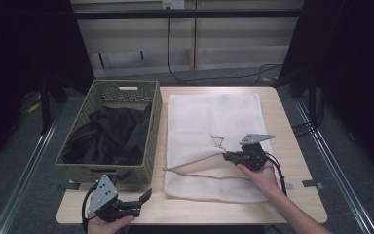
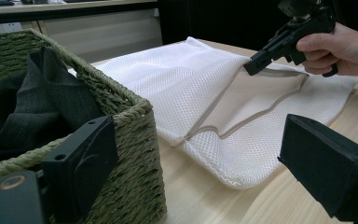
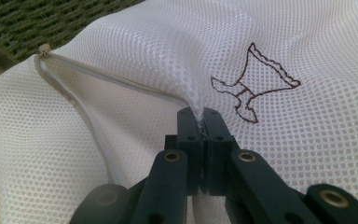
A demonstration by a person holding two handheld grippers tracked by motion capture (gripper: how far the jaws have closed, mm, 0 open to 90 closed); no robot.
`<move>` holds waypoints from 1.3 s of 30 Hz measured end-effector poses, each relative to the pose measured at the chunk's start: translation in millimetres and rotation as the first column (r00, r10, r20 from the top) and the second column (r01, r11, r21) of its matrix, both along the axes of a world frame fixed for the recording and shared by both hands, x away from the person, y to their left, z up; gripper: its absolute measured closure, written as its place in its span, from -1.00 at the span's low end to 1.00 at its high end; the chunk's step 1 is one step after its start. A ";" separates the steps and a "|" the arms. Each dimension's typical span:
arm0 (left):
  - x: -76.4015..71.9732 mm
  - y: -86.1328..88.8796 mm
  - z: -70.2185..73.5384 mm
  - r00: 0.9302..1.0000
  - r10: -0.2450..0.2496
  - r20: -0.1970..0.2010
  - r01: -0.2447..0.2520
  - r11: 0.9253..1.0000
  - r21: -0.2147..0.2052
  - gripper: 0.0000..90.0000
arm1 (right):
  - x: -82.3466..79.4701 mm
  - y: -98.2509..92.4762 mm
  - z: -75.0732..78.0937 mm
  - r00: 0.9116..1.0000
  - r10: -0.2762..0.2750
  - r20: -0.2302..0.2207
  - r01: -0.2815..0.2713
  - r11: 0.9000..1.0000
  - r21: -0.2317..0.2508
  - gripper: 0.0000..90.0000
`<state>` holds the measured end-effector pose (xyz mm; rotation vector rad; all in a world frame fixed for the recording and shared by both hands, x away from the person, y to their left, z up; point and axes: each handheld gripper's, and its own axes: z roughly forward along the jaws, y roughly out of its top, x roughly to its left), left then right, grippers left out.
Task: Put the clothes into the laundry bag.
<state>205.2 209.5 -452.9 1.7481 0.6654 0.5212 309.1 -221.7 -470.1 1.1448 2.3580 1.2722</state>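
A white mesh laundry bag [image 1: 214,122] lies flat on the wooden table [image 1: 292,146], its zipper opening [image 1: 195,168] near the front. My right gripper [image 1: 226,155] is shut on the upper layer of the mesh bag [image 3: 121,56] beside the opening and holds it lifted, so the bag [image 2: 177,79] gapes. A small dark embroidered mark [image 3: 251,84] sits just past the jaws. My left gripper [image 1: 146,197] stands open and empty at the table's front left, next to the basket. A woven green basket [image 1: 146,146] holds dark clothing [image 1: 107,134].
The basket [image 2: 135,121] stands close against the bag's left edge. Bare wood [image 2: 200,196] shows in front of the bag. Black cables [image 1: 214,78] lie on the floor behind the table, and dark curtains hang at both sides.
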 end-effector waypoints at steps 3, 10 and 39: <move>-0.4 0.9 0.5 1.000 0.002 0.006 -0.002 1.000 0.006 -0.76 | -0.7 0.1 4.5 1.000 -0.006 0.013 0.005 1.000 0.020 0.95; -1.0 1.7 0.6 1.000 0.005 0.007 -0.005 1.000 0.011 -0.76 | -0.8 -1.6 14.5 0.999 -0.009 0.033 0.007 0.998 0.055 0.95; -2.4 0.3 1.9 1.000 0.001 0.007 -0.001 1.000 0.002 -0.73 | 15.2 -13.4 69.0 0.986 -0.049 0.159 0.017 0.981 0.191 0.95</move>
